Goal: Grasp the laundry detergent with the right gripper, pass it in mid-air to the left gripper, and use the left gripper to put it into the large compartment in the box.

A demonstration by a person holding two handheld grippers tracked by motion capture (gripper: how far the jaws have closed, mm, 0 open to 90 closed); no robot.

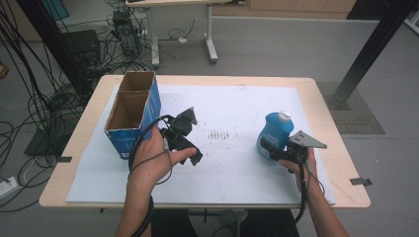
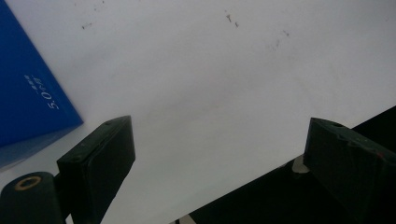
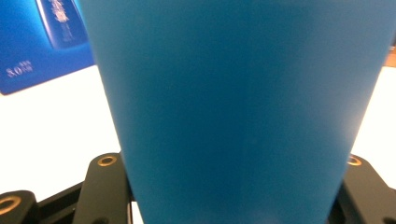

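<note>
At four o'clock on the bench (image 1: 316, 89), my right fingers (image 1: 271, 148) clamp the blue bottle (image 1: 274, 133), upright with cap at twelve, while my left fingers (image 1: 190, 136) hang wide and empty beside the open box (image 1: 133, 111) at nine.

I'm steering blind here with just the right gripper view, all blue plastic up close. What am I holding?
Observer: A blue bottle with a white cap, standing upright, clamped in the right gripper.
Operator: Where's the box?
Observer: The blue cardboard box stands open-topped at the table's left side.
Operator: And my other gripper?
Observer: The left gripper is open with nothing between its jaws, over the white sheet next to the box.
</note>
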